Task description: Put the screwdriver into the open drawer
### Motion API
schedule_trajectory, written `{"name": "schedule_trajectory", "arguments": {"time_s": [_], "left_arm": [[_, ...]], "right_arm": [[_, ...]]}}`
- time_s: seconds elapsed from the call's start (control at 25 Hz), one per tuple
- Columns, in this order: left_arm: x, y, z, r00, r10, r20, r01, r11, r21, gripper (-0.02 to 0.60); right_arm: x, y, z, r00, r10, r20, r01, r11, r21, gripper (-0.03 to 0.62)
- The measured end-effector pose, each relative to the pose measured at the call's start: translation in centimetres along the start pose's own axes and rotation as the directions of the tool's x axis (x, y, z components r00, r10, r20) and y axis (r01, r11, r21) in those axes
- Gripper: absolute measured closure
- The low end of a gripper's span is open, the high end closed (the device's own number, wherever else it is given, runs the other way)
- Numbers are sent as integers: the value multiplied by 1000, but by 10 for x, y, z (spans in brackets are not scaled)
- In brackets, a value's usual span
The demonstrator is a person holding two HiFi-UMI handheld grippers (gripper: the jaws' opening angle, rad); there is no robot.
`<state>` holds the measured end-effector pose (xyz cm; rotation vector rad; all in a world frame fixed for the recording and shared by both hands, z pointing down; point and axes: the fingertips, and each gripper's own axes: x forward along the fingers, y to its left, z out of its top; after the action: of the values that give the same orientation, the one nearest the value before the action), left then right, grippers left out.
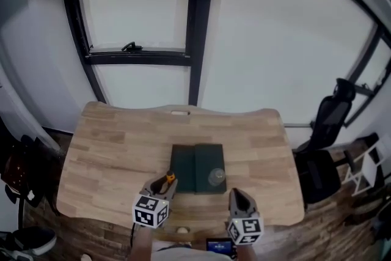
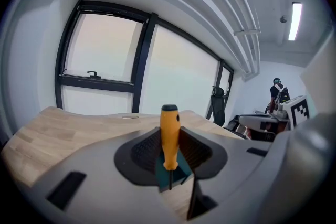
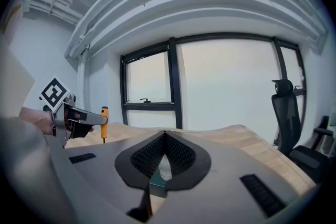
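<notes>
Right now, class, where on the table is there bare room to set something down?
The light wooden table is bare left of the dark green box, right of it, and behind it to the far edge. The near middle is crowded: box, left gripper, right gripper.

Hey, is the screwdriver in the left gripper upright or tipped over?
Upright. The screwdriver stands with its orange handle up and its shaft down, clamped between the fingers of the left gripper.
</notes>
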<state>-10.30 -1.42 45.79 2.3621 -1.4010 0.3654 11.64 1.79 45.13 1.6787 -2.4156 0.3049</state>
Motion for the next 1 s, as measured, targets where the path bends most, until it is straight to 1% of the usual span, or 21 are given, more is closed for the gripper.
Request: {"name": "schedule_trajectory", "arguments": {"time_s": [0.24,0.44,0.76,1.0], "left_arm": [[25,18,7,999,-42,-8,42,999,-4,471],[33,23,9,997,-70,-16,70,998,-8,471],[38,27,9,997,-77,-25,77,997,-3,471],[39,30,10,997,-67,-25,67,998,5,471]], "right_arm": [[15,-4,-2,998,-50,-25,50,999,-3,597],[18,-7,-3,996,-81,-47,81,997,-3,597],[28,0,-5,997,-67,-47,66,998,-4,598],[36,0,-5,998,-52,-40,52,999,0,597]]}}
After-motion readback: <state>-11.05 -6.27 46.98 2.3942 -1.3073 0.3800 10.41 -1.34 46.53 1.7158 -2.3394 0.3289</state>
